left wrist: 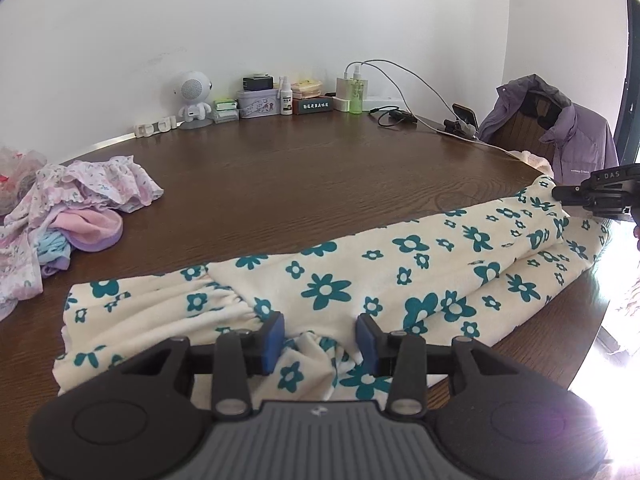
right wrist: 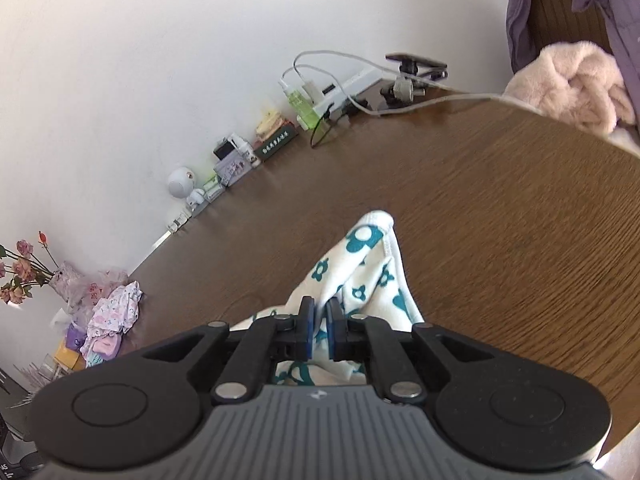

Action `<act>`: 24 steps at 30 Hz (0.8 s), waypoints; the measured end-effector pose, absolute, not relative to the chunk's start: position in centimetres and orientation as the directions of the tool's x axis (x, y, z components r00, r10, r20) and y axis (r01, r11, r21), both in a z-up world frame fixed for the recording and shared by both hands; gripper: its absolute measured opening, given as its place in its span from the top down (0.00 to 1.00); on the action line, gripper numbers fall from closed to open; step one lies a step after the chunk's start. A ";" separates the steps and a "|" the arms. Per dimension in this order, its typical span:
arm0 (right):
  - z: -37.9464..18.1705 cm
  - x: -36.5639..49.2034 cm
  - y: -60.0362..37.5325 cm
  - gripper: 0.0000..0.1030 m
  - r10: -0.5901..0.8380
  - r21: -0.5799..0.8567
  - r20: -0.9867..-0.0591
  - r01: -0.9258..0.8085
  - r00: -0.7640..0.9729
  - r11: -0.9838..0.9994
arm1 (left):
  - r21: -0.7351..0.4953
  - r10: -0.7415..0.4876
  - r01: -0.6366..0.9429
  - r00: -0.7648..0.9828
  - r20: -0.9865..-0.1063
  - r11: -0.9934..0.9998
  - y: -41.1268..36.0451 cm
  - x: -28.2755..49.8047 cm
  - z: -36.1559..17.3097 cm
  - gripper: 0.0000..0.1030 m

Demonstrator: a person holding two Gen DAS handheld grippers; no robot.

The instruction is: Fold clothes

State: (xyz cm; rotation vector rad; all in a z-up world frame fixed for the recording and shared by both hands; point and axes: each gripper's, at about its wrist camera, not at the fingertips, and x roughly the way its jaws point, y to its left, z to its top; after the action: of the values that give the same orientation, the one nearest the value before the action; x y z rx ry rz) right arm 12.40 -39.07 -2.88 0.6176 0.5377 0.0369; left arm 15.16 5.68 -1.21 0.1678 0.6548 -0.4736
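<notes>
Flowered trousers (left wrist: 360,280) lie lengthwise on the table (left wrist: 300,180), legs doubled together. The left gripper (left wrist: 320,338) stands open over the waistband; the right gripper (right wrist: 320,330) pinches the cuff end. Cross folds appear left; a heap of clothes (left wrist: 72,216) waits nearby.
</notes>
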 end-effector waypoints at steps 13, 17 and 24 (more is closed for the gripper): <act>-2.7 14.2 -29.5 0.70 0.028 -0.100 -0.573 -0.104 0.819 0.990 | 0.031 -0.314 0.423 0.719 -0.620 0.906 6.1 17.3 -2.6 0.62; -3.0 13.6 -32.1 0.72 0.072 0.050 -0.571 -0.054 0.818 0.997 | 0.007 -0.323 0.412 0.725 -0.608 0.911 6.7 17.1 -2.9 0.62; 0.0 13.5 -32.5 0.71 0.069 0.065 -0.497 -0.043 0.865 0.997 | 0.013 -0.306 0.376 0.774 -0.554 0.927 8.0 16.8 0.3 0.64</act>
State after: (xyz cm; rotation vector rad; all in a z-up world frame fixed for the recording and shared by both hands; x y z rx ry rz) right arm 13.50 -32.48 0.03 0.0523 0.5222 0.0587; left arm 16.81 8.03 0.30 0.1255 0.5780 -0.3701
